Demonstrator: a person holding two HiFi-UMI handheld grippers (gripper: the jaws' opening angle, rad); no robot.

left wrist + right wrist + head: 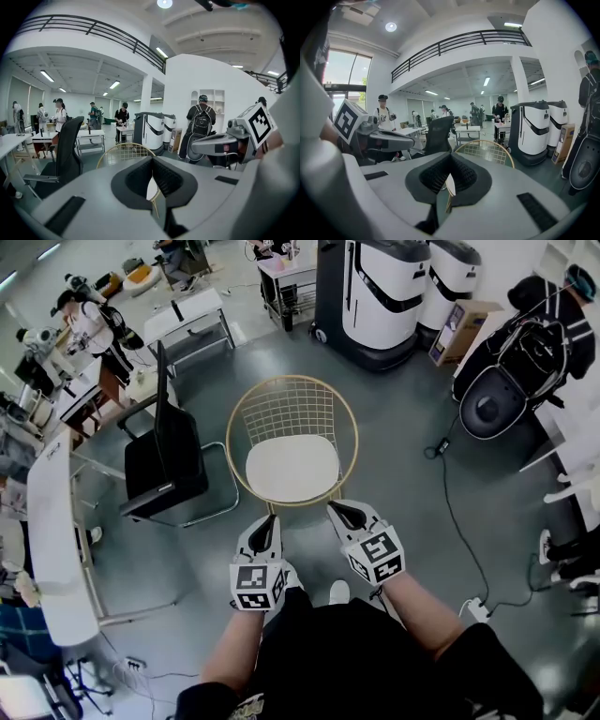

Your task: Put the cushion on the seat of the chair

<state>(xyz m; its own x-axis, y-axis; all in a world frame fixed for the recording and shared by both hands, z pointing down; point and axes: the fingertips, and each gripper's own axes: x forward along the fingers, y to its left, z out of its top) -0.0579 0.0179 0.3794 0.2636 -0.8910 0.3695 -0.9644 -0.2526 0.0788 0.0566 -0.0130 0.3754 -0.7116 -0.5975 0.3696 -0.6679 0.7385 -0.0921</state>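
A gold wire chair [292, 409] stands on the grey floor straight ahead of me. A white round cushion [292, 468] lies flat on its seat. My left gripper [272, 520] hovers just short of the seat's front edge, jaws shut and empty. My right gripper [333, 509] is beside it at the front right of the seat, also shut with nothing held. In the left gripper view the shut jaws [152, 161] point at the chair [123, 153], a sliver of cushion [151, 187] beyond them. The right gripper view shows the same: shut jaws [450, 159], chair [487, 150].
A black office chair [164, 460] stands close to the left of the gold chair. A long white desk [52, 540] runs along the left. Two large white machines [384, 296] stand behind. A cable [459, 521] and power strip [476, 608] lie at right. People stand at the far tables.
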